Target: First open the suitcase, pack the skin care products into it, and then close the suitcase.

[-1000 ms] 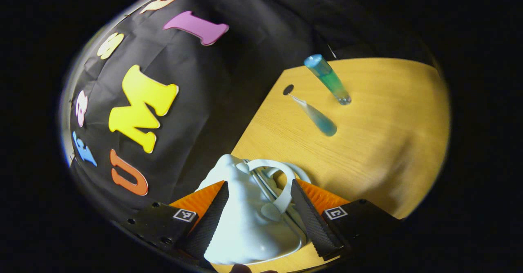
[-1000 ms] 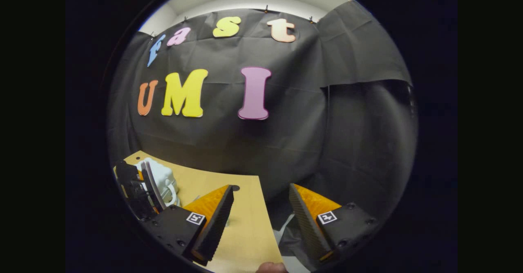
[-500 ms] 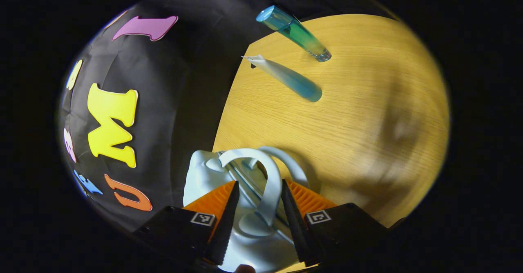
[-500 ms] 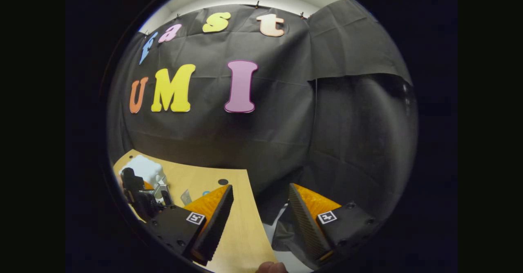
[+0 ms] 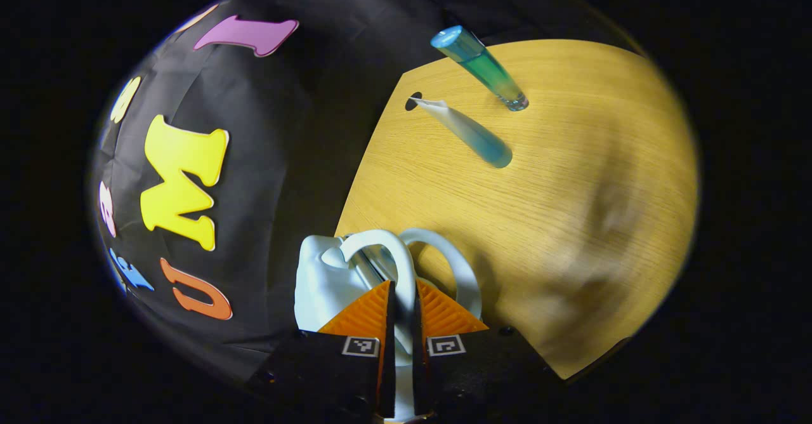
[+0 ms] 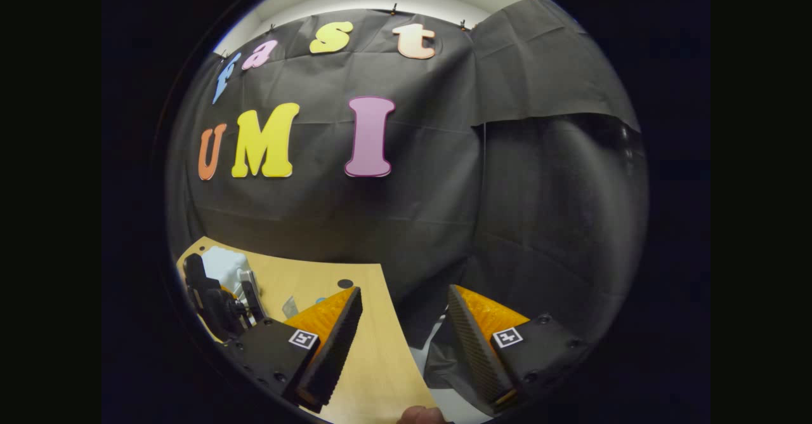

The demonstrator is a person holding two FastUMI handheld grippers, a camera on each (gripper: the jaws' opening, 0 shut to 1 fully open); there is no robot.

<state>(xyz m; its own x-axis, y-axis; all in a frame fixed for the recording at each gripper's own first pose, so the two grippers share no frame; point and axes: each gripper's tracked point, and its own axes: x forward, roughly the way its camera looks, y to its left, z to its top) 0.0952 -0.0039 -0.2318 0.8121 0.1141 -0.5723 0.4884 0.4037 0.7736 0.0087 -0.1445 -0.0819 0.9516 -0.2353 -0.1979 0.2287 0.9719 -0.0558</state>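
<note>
Left gripper (image 5: pixel 402 297): fingers pressed onto 1 white handle (image 5: pixel 403 271) of the pale suitcase (image 5: pixel 320 278), pinching it.
Suitcase: at the wooden table's (image 5: pixel 571 176) near edge by the black cloth, 2 looped handles up toward the camera.
Tube (image 5: pixel 471 133): lying flat, long axis diagonal, blue cap toward the camera, crimped end toward the far edge.
Bottle (image 5: pixel 480 67): teal, just beyond the tube, apart.
Right gripper (image 6: pixel 403 329): fingers spread wide, nothing between them, over the table edge.
Right gripper view: suitcase (image 6: pixel 222 264) small at far left.
</note>
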